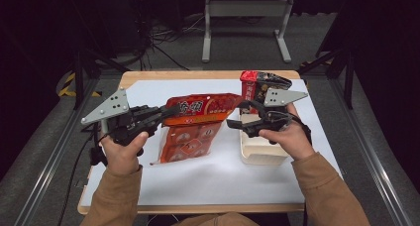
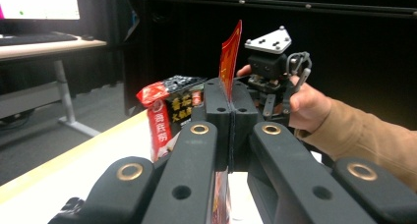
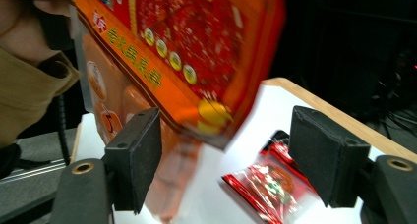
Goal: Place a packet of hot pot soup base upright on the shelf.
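The wooden table (image 1: 208, 75) with its white sheet cover (image 1: 218, 176) is in front of me, and my two forearms in tan sleeves come over its near edge. Above the middle of the sheet I hold the large orange-red plastic snack bag with printed pictures (image 1: 200, 109); its top part is lifted off the table and its lower part (image 1: 185, 144) hangs down to the sheet. At the right side there is a pale rectangular tray (image 1: 262, 154), and my right hand (image 1: 287, 139) is over it. Behind the tray, at the far right of the table, a smaller red and black snack packet (image 1: 257, 84) stands upright. My left gripper (image 1: 166, 112) is clenched tight on the left edge of the orange-red bag; in the left gripper view the thin edge of the bag rises from between the two closed jaws. My right gripper (image 1: 237, 118) is released, with its jaws wide apart, close to the right end of the bag. In the right gripper view the bag hangs between the two open pads and touches neither of them.
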`<state>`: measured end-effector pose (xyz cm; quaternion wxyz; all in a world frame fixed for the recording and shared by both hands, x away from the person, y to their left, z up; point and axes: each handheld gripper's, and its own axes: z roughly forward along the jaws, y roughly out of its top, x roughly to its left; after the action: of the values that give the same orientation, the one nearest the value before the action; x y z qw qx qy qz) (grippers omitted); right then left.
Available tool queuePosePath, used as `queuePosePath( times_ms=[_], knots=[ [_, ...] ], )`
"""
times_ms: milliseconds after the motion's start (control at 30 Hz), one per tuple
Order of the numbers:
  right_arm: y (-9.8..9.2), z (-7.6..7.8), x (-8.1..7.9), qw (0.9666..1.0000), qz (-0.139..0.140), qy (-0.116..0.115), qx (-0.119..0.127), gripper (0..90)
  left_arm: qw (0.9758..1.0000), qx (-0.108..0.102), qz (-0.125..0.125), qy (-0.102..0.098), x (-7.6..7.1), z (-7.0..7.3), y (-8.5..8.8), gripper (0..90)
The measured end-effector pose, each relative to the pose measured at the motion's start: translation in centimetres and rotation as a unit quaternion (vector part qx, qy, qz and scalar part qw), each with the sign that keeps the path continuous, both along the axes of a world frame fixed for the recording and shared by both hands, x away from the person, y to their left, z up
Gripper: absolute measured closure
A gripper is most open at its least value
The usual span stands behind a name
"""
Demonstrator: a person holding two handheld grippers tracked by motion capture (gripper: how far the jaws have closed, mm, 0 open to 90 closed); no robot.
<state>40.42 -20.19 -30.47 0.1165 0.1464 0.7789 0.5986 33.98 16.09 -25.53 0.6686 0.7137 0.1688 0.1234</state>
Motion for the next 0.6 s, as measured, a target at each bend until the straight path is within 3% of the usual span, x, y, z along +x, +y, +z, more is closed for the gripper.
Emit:
queuePosePath(
  times_ms=[200, 400, 567, 600],
  knots=[
    [1.0, 0.1, -0.1, 0.9996, 0.025, -0.005, 0.01, 29.2, 0.9999, 0.002, -0.012, -0.002, -0.1, -0.1, -0.6, 90.0],
    [2.0, 0.1, -0.2, 0.9986, 0.049, -0.016, 0.014, 35.0, 0.9998, 0.003, -0.02, 0.003, 0.0, -0.4, -1.1, 90.0],
    [2.2, 0.2, -0.4, 0.9982, 0.057, -0.018, 0.009, 47.5, 0.9998, 0.004, -0.019, 0.004, 0.1, -0.5, -1.1, 90.0],
    [2.2, 0.3, -0.6, 0.9978, 0.065, -0.015, 0.002, 59.2, 0.9998, 0.004, -0.017, 0.003, 0.1, -0.5, -1.1, 90.0]
  ],
)
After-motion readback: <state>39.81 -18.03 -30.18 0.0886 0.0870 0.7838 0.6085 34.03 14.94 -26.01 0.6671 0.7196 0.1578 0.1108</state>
